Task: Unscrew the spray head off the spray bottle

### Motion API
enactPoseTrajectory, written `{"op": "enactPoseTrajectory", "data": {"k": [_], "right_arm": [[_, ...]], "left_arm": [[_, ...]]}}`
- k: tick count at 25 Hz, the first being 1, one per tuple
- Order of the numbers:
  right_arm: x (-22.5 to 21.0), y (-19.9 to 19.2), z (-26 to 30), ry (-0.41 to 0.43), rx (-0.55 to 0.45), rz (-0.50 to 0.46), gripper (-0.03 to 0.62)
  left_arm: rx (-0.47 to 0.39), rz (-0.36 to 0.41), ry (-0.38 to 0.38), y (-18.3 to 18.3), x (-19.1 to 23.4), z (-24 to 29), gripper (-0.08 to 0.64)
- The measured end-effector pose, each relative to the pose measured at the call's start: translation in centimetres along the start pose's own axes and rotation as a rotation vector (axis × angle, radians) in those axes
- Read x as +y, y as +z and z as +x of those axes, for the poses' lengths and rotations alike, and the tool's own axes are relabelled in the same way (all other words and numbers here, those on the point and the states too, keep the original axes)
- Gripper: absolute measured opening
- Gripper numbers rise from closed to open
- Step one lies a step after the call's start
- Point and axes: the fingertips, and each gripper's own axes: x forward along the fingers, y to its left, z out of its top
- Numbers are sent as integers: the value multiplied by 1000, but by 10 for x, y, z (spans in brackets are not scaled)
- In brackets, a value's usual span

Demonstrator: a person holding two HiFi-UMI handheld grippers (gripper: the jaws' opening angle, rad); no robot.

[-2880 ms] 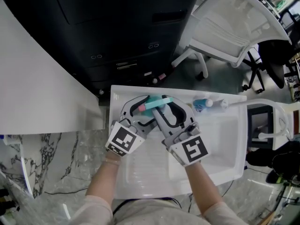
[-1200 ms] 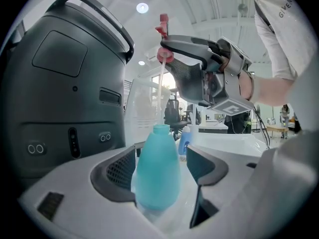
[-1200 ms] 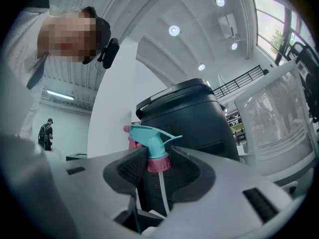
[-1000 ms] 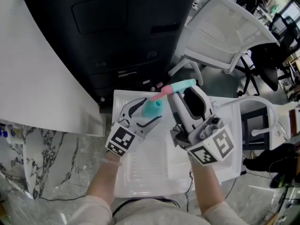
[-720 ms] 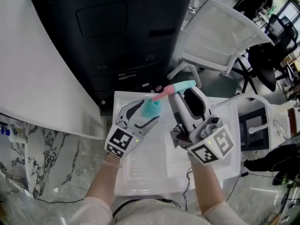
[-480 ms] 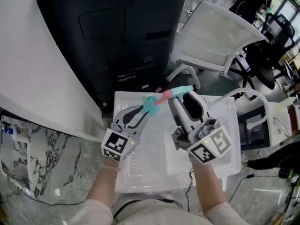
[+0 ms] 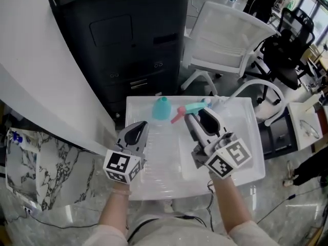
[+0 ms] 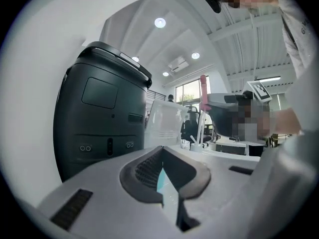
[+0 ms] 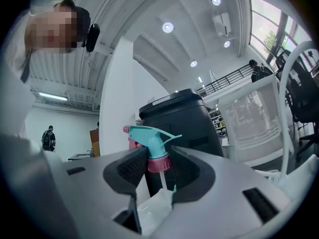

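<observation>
1. spray head (image 7: 190,108): off the bottle. its pink collar is pinched between the jaws of the right gripper (image 7: 199,114), and the dip tube hangs free below.
2. spray bottle (image 7: 161,108): teal and uncapped, it appears to stand upright at the far side of the white tray (image 7: 246,137), just left of the head. it is no longer in the left gripper (image 7: 139,127).
3. left gripper: drawn back toward the person. its jaws have just been closing and now sit pressed together on nothing.
4. reading: unscrewing looks done; setting the head down likely remains.
</observation>
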Motion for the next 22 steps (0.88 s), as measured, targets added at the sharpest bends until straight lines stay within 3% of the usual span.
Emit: {"op": "enactPoseTrajectory", "data": {"k": [8, 22], "right_arm": [[23, 7, -45, -3, -10, -7, 150], [44, -17, -99, -29, 40, -29, 150]], "left_arm": [[-7, 21, 71, 10, -25, -41, 5], [-33, 31, 147, 19, -52, -105, 6]]}}
